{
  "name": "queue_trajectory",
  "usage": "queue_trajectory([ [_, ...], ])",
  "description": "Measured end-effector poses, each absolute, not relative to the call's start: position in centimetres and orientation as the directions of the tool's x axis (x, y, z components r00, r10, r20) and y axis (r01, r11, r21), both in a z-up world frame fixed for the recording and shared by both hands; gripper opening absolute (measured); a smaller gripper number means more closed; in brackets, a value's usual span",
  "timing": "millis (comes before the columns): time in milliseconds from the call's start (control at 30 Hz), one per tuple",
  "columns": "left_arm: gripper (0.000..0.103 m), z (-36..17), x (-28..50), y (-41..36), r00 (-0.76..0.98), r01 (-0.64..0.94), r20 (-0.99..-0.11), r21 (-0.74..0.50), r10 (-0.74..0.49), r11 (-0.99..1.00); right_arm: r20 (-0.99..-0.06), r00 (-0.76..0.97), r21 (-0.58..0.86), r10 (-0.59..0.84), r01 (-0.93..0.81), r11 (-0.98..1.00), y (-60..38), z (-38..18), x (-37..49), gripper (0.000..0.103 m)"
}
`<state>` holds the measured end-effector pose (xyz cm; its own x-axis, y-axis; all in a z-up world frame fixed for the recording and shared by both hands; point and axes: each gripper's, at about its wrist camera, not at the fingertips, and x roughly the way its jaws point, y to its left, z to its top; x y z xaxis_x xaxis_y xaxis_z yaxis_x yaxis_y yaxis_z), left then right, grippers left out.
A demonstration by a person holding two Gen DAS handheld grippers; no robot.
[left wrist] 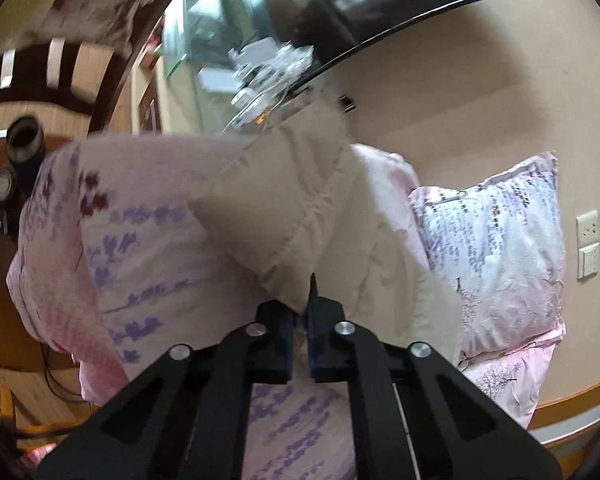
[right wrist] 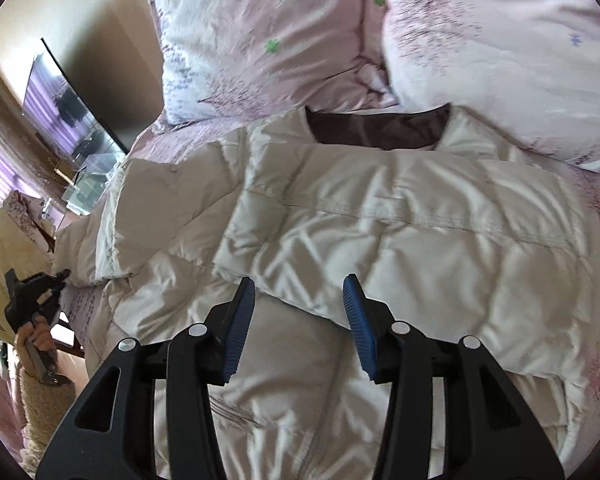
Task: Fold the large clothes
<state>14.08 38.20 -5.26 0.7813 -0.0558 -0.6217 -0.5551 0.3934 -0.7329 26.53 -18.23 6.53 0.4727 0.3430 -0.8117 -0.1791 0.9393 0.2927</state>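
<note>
1. A cream quilted down jacket [right wrist: 380, 220] lies spread across a bed, its dark brown lining showing at the collar opening [right wrist: 380, 130] near the pillows.
2. One sleeve [right wrist: 400, 208] is laid flat across the body of the jacket, its end reaching toward the lower middle of the right wrist view.
3. The right gripper [right wrist: 300, 316] hangs over the jacket with its blue-padded fingers [right wrist: 242, 324] spread wide apart; nothing lies between them, and they sit above the fabric rather than pinching it.
4. The left gripper [left wrist: 302, 320] has its fingers drawn nearly together on a fold of the cream jacket [left wrist: 300, 208], which rises away from the tips as a lifted, draping sleeve or edge.
5. In the right wrist view the same left gripper [right wrist: 62, 276] appears at the far left, held in a hand [right wrist: 40, 334], its tips touching the jacket's outer edge; the picture is blurred there, so the grip itself is hard to confirm from that side.
6. Two pillows [right wrist: 260, 40] in pink floral covers lie just beyond the collar, touching each other.
7. A pink quilt [left wrist: 140, 240] with purple floral print covers the bed beneath the jacket.
8. A dark television screen [left wrist: 360, 12] hangs on the beige wall.
9. A white wall socket plate [left wrist: 587, 242] sits on the wall beside a pillow [left wrist: 496, 248].
</note>
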Motion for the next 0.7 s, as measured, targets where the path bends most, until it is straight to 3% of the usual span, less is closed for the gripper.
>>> queue_trajectory([
  [200,0.004,2.8,16.1,35.5,0.853,-0.419,-0.521,-0.721,-0.034,0.553,-0.791,0.533,0.290,0.299,-0.103,0.951,-22.5,7.2,25.1,0.052],
  [367,0.004,10.4,18.8,29.4,0.908,-0.218,-0.405,-0.672,-0.105,0.708,-0.780,0.560,0.316,0.277,-0.029,0.948,-25.9,7.0,24.3,0.052],
  [533,0.004,15.7,21.9,19.6,0.905,0.044,-0.316,-0.597,-0.286,0.801,-0.772,0.582,0.343,0.256,0.042,0.938,-29.1,6.6,23.5,0.052],
  [700,0.004,16.3,25.2,9.3,0.816,0.240,-0.335,-0.546,-0.471,0.803,-0.766,0.602,0.355,0.225,0.105,0.929,-31.8,6.4,22.6,0.052],
])
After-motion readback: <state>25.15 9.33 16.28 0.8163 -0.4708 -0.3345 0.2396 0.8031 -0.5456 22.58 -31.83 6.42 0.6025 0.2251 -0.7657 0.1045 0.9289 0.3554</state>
